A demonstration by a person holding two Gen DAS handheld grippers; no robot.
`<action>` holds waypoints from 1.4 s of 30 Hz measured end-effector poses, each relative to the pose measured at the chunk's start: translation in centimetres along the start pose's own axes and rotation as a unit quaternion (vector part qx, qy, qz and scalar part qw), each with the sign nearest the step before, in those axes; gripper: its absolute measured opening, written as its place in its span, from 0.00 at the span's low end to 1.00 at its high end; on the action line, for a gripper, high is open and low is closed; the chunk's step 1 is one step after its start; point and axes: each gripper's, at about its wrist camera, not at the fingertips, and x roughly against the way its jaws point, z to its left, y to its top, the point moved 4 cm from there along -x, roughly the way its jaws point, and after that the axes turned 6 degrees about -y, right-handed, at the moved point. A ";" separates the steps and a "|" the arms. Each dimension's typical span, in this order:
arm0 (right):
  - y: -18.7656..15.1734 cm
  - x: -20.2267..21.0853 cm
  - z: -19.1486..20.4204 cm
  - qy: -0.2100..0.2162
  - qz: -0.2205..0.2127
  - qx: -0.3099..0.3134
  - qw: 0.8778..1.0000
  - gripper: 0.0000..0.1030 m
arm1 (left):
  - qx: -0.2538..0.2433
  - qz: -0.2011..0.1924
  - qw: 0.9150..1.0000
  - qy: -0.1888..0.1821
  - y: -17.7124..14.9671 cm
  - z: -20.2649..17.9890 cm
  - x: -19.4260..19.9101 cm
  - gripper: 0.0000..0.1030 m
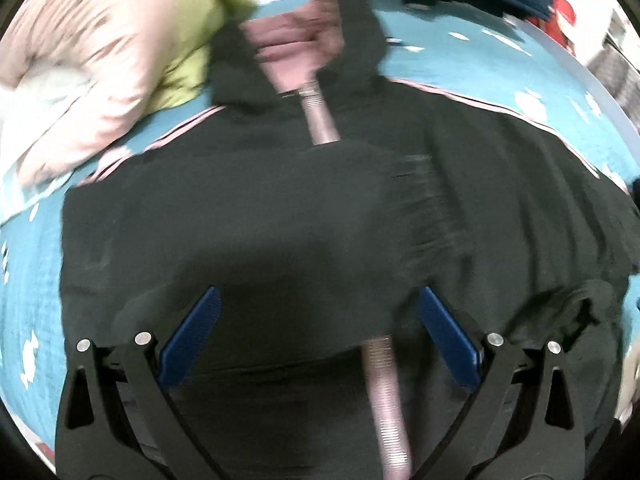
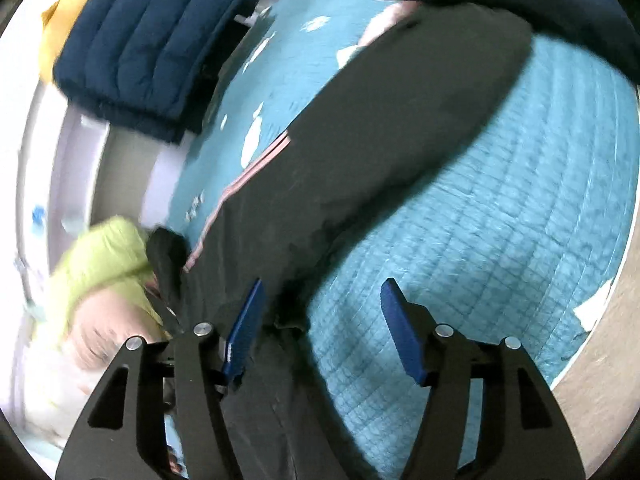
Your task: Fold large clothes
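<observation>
Blue-padded fingers of the left gripper (image 1: 318,336) stand wide apart over the black hoodie (image 1: 280,208), gripping nothing; the right gripper (image 2: 322,332) gapes equally empty above its sleeve (image 2: 400,128). To fold well, I'd pinch the sleeve cuff and carry it flat across the body. Pink zip and pink stripes mark the hoodie, spread on the teal quilt (image 2: 500,220), hood far

Soft, even indoor light; both fisheye views are motion-blurred, curved and dark-vignetted at the edges.
</observation>
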 end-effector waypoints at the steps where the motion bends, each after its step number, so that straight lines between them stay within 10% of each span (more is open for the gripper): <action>1: 0.1 -0.2 -0.4 0.003 -0.001 -0.013 1.000 0.57 | -0.011 -0.004 1.000 -0.005 0.6 -1.7 0.2 0.95; 9: -2.5 -2.4 0.4 0.053 0.045 -0.031 0.997 0.59 | -0.120 -0.013 0.990 -0.078 6.1 -18.0 1.6 0.95; 14: -5.2 -5.6 3.8 0.076 0.111 0.015 0.991 0.59 | -0.234 0.001 0.964 -0.127 8.1 -30.5 3.0 0.95; 23: -6.1 -8.5 5.0 -0.020 0.104 0.106 0.989 0.38 | -0.358 0.035 0.920 -0.157 5.8 -46.6 2.8 0.95; 33: -5.7 -9.5 4.9 -0.051 0.114 0.128 0.984 0.38 | -0.436 0.083 0.889 -0.114 -0.7 -58.5 -3.1 0.95; 42: -5.4 -9.7 5.1 -0.042 0.127 0.116 0.984 0.38 | -0.520 0.074 0.851 0.008 -3.9 -64.8 -10.2 0.96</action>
